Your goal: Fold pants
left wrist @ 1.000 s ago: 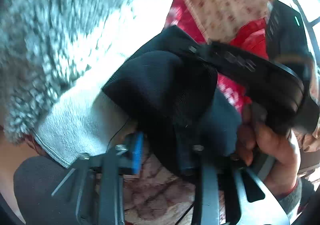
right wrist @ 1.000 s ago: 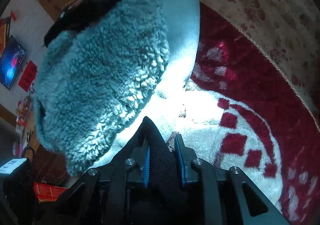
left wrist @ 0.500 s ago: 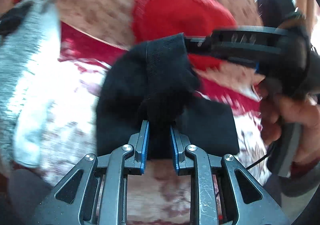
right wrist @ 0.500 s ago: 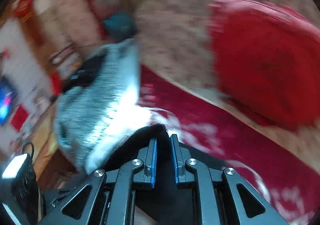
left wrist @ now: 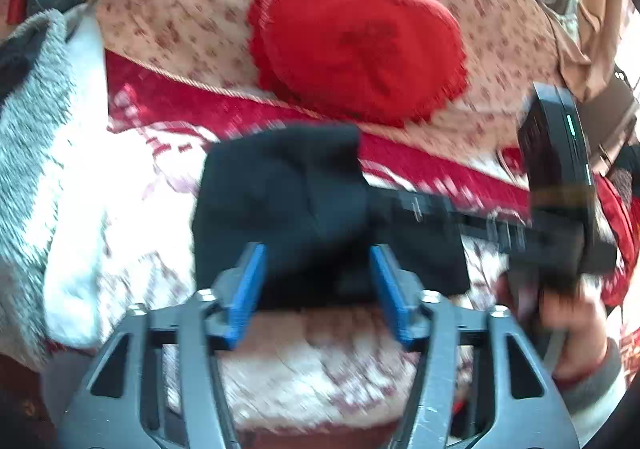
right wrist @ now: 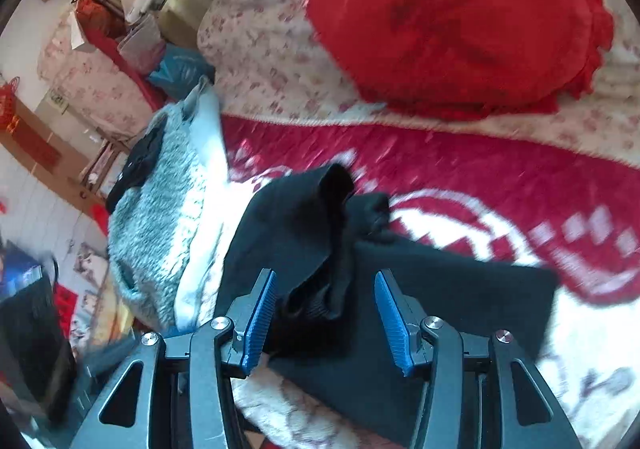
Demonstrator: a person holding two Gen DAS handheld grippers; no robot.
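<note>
Pants (right wrist: 360,289) look mostly folded, a lumpy black bundle on the blanket (right wrist: 480,177) below the red cushion (right wrist: 452,21). Left claw (left wrist: 318,285) and right claw (right wrist: 324,313) both gape apart, gripping nothing. Probably just tidying left.

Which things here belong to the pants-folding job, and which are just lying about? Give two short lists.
Belong to the job:
black pants
left tool, open
right tool, open

Just lying about:
red cushion
grey fleece garment
red-and-white blanket, under the pants
floral cover
</note>
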